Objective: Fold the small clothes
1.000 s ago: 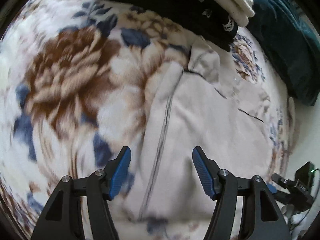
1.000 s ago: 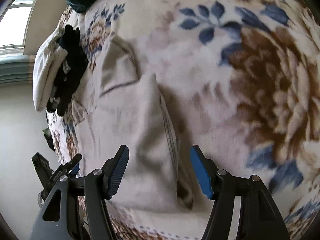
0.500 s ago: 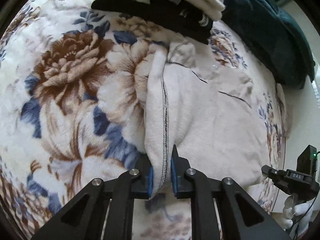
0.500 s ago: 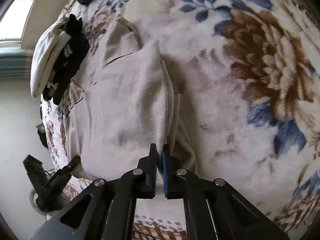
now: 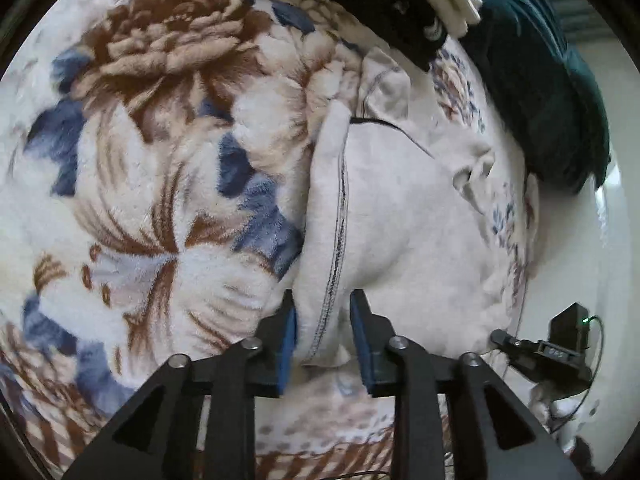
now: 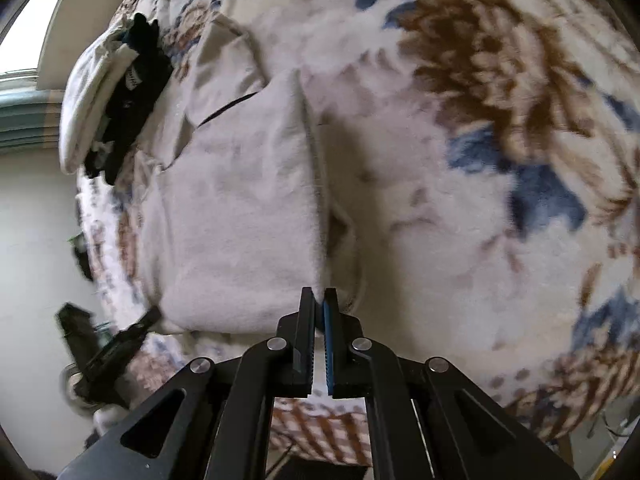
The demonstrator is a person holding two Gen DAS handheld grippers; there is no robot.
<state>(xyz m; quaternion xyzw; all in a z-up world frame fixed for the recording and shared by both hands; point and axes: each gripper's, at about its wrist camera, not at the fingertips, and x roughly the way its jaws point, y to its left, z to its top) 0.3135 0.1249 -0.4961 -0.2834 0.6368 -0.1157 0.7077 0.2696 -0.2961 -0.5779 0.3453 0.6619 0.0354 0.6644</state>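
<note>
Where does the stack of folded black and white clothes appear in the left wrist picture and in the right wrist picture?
Left wrist view: the stack of folded clothes lies at the top edge, right of centre, beside the dark teal blanket.
Right wrist view: the stack lies at the left, in the upper half.
Shared landmark: the cream garment with its dark-stitched hem, just below the stack in both.

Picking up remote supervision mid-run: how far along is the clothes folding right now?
Done: a folded stack of black and white pieces sits at the blanket's far edge. In hand: the cream garment lies partly folded; the right gripper pinches its stitched edge, while the left gripper's jaws are opening around the same hem. Left: finish this fold and add it to the stack.
</note>
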